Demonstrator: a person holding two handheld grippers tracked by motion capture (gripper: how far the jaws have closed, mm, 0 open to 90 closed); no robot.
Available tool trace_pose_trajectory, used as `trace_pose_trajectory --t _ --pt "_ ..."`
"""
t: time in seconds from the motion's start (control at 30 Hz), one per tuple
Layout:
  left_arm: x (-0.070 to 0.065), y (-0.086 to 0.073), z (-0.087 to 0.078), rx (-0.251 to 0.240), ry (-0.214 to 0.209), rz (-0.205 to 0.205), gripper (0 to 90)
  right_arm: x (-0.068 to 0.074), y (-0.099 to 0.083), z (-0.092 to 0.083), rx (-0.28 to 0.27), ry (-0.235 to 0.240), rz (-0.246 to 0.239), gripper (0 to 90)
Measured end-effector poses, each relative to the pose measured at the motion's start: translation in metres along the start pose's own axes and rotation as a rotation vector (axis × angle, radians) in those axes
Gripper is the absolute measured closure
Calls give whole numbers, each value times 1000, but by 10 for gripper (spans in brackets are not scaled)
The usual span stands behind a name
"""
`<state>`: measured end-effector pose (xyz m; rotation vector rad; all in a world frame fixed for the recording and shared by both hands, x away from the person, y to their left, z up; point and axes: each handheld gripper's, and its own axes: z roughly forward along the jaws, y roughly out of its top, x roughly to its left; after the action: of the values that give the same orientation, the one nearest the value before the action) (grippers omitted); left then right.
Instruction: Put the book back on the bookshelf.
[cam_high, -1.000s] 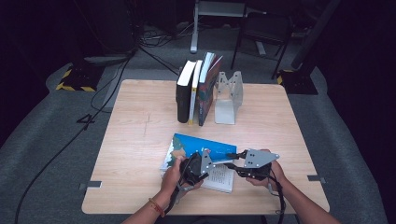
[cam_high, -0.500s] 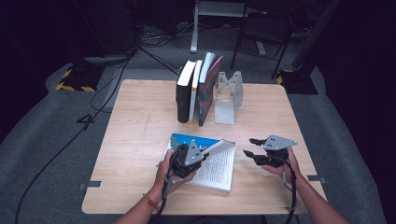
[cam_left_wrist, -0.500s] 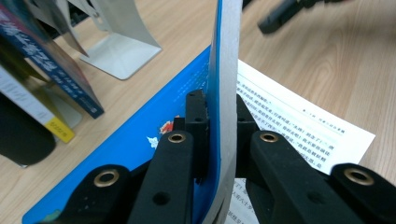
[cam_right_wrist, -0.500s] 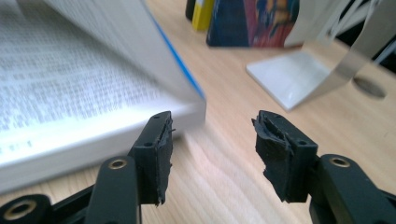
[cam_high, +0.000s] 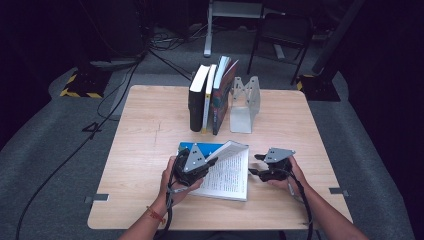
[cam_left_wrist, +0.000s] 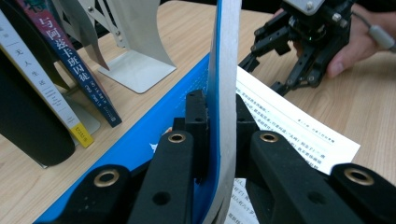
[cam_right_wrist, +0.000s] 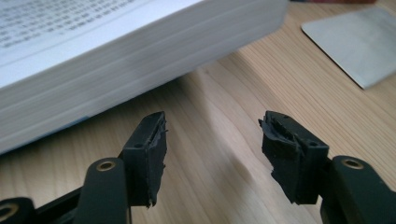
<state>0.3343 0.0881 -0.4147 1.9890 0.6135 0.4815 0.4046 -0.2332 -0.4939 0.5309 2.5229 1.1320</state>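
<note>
books upright (cam_high: 210, 97): 3 | open book (cam_high: 227, 172): 1 | bookend (cam_high: 245, 102): 1 | table (cam_high: 145, 140): 1

right gripper (cam_right_wrist: 212, 140) agape, nothing between, low over wooden table (cam_right_wrist: 224, 112) beside open book's page block (cam_right_wrist: 116, 51)

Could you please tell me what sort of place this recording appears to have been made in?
Probably a recording studio or lab set up for data capture: a wooden table stands on grey carpet amid dark surroundings, cables trail across the floor, and black-and-yellow hazard tape marks a stand's base.
</note>
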Motion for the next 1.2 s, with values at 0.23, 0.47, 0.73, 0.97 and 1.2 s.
trace_pose_trajectory --t 0.23,0.47,0.73,0.97,1.2 --pt "4 -1 -5 -23 -13 -17 824 4 6 3 -89 89 14 449" --pt "9 -1 -17 -73 -28 -87 818 10 23 -19 -217 51 38 483" --pt "6 1 -21 -92 -54 -111 814 21 36 -35 -283 14 40 502" --pt "-6 -3 -15 -41 -85 -64 785 26 48 -41 -313 -10 28 559" --pt "-4 -8 -20 -73 -126 -98 787 31 58 -47 -358 -1 35 592"
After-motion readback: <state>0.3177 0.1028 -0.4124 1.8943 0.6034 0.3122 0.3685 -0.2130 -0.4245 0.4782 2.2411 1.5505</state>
